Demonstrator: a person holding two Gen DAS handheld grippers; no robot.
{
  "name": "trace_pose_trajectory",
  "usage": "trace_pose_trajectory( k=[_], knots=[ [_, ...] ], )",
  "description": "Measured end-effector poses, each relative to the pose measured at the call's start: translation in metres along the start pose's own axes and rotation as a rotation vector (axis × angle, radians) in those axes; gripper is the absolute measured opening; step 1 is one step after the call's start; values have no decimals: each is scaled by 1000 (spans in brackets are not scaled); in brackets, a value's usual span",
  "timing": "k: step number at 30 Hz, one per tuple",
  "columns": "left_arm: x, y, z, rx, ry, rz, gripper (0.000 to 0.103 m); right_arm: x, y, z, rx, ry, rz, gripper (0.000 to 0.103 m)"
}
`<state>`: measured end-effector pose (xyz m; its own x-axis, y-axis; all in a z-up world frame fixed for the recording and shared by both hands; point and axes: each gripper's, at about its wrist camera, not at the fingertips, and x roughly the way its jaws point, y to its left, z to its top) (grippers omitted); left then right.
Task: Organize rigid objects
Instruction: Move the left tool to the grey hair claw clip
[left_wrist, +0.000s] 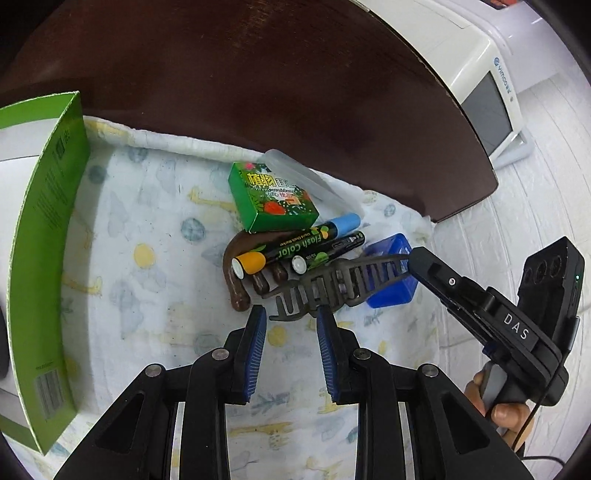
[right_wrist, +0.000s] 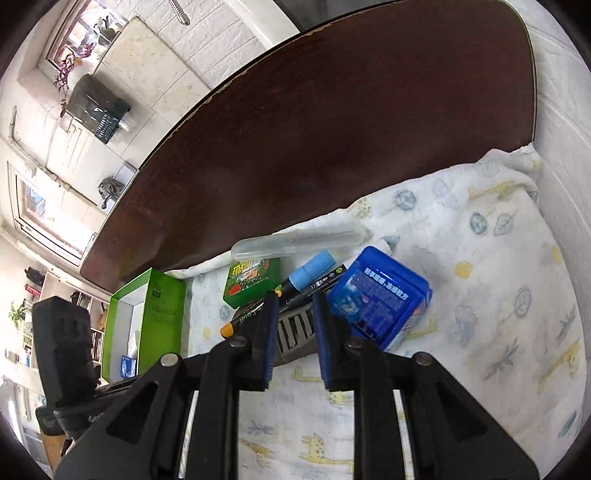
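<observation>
A grey hair claw clip (left_wrist: 332, 288) hangs over a pile of items on a giraffe-print cloth (left_wrist: 147, 229). My right gripper (left_wrist: 410, 260) comes in from the right and is shut on the clip's end; in the right wrist view its blue pads (right_wrist: 271, 321) press on the clip (right_wrist: 291, 328). My left gripper (left_wrist: 291, 317) is open just below the clip's teeth, with nothing gripped. The pile holds a small green box (left_wrist: 273, 199), a clear tube (left_wrist: 303, 173), two black markers (left_wrist: 291, 247), a brown claw clip (left_wrist: 238, 284) and a blue box (left_wrist: 391, 291).
A tall open green box (left_wrist: 48, 221) stands at the left edge of the cloth, with something blue inside (right_wrist: 127, 365). A dark brown tabletop (left_wrist: 258, 74) lies behind the cloth. A white appliance (left_wrist: 480, 85) sits beyond it. A hand (left_wrist: 506, 410) holds the right gripper's handle.
</observation>
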<state>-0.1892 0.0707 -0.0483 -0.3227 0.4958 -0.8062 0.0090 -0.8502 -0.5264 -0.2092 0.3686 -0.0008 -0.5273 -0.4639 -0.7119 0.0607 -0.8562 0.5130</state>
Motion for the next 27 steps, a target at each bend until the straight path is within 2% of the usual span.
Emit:
trace_pose_trajectory(
  k=[4, 15, 23, 27],
  knots=[
    [4, 0, -1, -8, 15, 4, 27, -1, -7, -1, -26, 17, 4, 18],
    [25, -1, 0, -27, 49, -3, 27, -5, -21, -13, 7, 39, 30, 17],
    [25, -1, 3, -17, 31, 10, 28, -3, -19, -14, 3, 47, 36, 17],
    [28, -1, 8, -25, 48, 9, 35, -3, -18, -13, 0, 47, 32, 17]
  ],
)
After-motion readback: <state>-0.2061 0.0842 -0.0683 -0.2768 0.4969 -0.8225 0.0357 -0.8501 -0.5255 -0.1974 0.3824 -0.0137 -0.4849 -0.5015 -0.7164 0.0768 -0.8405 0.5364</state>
